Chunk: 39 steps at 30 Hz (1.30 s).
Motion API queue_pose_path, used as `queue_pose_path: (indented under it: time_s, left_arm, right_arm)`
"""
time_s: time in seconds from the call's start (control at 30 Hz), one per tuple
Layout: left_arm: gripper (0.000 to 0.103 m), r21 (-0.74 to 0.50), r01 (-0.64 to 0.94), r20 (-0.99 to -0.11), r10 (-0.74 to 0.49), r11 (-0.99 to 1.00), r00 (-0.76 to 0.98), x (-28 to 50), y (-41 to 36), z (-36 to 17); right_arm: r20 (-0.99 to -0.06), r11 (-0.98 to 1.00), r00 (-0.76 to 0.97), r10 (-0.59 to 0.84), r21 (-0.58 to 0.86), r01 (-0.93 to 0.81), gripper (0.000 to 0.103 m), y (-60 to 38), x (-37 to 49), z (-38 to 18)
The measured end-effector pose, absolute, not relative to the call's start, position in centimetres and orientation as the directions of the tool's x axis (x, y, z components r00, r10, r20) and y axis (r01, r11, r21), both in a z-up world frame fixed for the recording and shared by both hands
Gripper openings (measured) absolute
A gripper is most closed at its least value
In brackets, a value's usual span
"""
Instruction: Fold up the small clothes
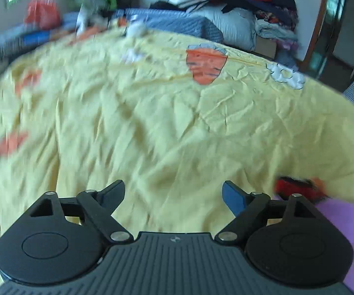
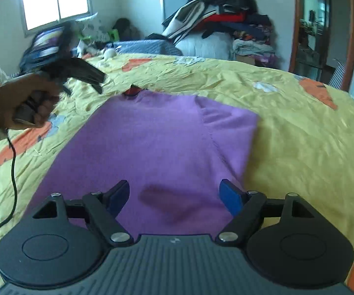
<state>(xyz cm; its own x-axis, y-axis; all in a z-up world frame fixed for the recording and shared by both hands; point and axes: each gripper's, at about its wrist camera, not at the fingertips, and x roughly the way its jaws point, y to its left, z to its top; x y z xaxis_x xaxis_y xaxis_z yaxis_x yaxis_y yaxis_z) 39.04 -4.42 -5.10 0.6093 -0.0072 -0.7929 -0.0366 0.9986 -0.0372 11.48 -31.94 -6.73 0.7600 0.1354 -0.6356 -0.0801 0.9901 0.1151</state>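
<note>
Purple cotton shirt (image 2: 152, 142) lies partly folded on the yellow bed cover (image 2: 287, 147), right gripper (image 2: 174, 193) and left gripper (image 1: 173, 195) both open, empty.

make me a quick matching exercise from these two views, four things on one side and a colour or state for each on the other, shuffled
Things:
1. shirt
2. bedspread
3. right gripper
4. clothes pile

Colour or state:
a. yellow with orange carrots
b. heaped up beyond the bed
c. purple, spread flat
d. open, nothing between its fingers

Pairs: 1-c, 2-a, 3-d, 4-b
</note>
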Motion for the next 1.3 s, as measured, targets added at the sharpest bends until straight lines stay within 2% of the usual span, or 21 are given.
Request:
queue_pose_path:
  time_s: [0.1,0.17,0.23,0.3,0.4,0.43,0.47,0.5,0.57,0.63,0.67,0.8,0.87,0.97,1.0,1.07,1.2,1.3]
  left_arm:
    - [0.092,-0.188,0.121,-0.77,-0.223,0.975,0.599,33.9,-5.0,-3.6]
    - [0.098,-0.242,0.235,-0.745,-0.336,0.941,0.576,30.6,-6.8,-3.5]
    - [0.098,-0.28,0.335,-0.724,-0.427,0.9,0.542,28.2,-8.9,-3.7]
    - [0.098,-0.286,0.403,-0.716,-0.474,0.869,0.512,26.6,-10.9,-4.3]
    - [0.099,-0.143,0.433,-0.751,-0.383,0.89,0.538,25.9,-13.4,-5.9]
    - [0.099,-0.103,0.427,-0.771,-0.343,0.898,0.537,26.1,-13.7,-6.9]
    - [0.103,-0.08,0.417,-0.784,-0.316,0.905,0.535,26.7,-13.3,-7.9]
    - [0.103,-0.071,0.419,-0.783,-0.31,0.905,0.538,27.0,-12.6,-8.9]
    - [0.103,-0.084,0.42,-0.767,-0.328,0.904,0.552,26.6,-11.3,-9.4]
    - [0.102,-0.09,0.386,-0.768,-0.31,0.918,0.56,25.8,-10.3,-8.1]
    - [0.1,-0.102,0.379,-0.757,-0.319,0.92,0.57,24.8,-9.7,-7.2]
    - [0.103,-0.171,0.435,-0.704,-0.419,0.884,0.574,20.4,-8.9,-4.8]
    - [0.103,-0.152,0.466,-0.73,-0.417,0.872,0.542,18.9,-9.9,-5.3]
    - [0.102,-0.07,0.498,-0.785,-0.356,0.865,0.508,17.0,-11.1,-7.6]
    - [0.102,-0.048,0.493,-0.803,-0.327,0.869,0.498,16.7,-11.1,-8.5]
    - [0.103,-0.089,0.455,-0.806,-0.333,0.886,0.49,16.4,-10.1,-9.1]
    - [0.103,-0.098,0.391,-0.81,-0.302,0.915,0.503,16.6,-8.8,-8.4]
    - [0.103,-0.102,0.356,-0.814,-0.284,0.929,0.507,17.2,-8.3,-7.8]
  right_arm:
    - [-0.607,0.979,0.773,0.186,0.178,-0.096,0.08,-31.5,9.5,-6.7]
    - [-0.598,0.982,0.78,0.185,0.144,-0.123,0.08,-29.5,8.5,-6.9]
    - [-0.597,0.987,0.786,0.159,0.088,-0.133,0.08,-27.1,8.2,-7.0]
    - [-0.577,0.983,0.795,0.184,0.09,-0.162,0.08,-24.8,8.3,-7.0]
    - [-0.6,0.983,0.786,0.149,0.0,-0.186,0.083,-20.9,8.7,-7.6]
    - [-0.644,0.983,0.757,0.111,-0.04,-0.178,0.083,-19.9,8.9,-8.2]
    - [-0.677,0.982,0.73,0.095,-0.055,-0.179,0.083,-19.2,8.8,-9.0]
    - [-0.655,0.986,0.75,0.091,-0.048,-0.161,0.083,-19.1,7.9,-9.4]
    - [-0.636,0.989,0.768,0.082,-0.041,-0.139,0.083,-19.0,6.4,-9.8]
    - [-0.666,0.987,0.737,0.116,-0.009,-0.163,0.083,-19.4,5.9,-8.9]
    - [-0.657,0.985,0.742,0.13,0.003,-0.17,0.083,-20.0,5.6,-8.3]
    - [-0.581,0.998,0.811,0.067,0.037,-0.056,0.084,-25.8,4.5,-6.4]
    - [-0.596,0.997,0.8,0.067,0.072,-0.03,0.084,-28.4,4.7,-6.7]
    - [-0.683,0.992,0.72,0.121,0.105,-0.067,0.084,-29.5,4.8,-8.7]
    - [-0.681,0.993,0.723,0.113,0.054,-0.105,0.084,-28.9,4.2,-8.9]
    - [-0.698,0.987,0.712,0.085,-0.04,-0.157,0.084,-28.1,3.5,-8.7]
    - [-0.659,0.991,0.741,0.128,0.054,-0.123,0.084,-31.0,3.9,-6.8]
    - [-0.631,0.994,0.768,0.107,0.082,-0.071,0.084,-33.8,6.2,-6.0]
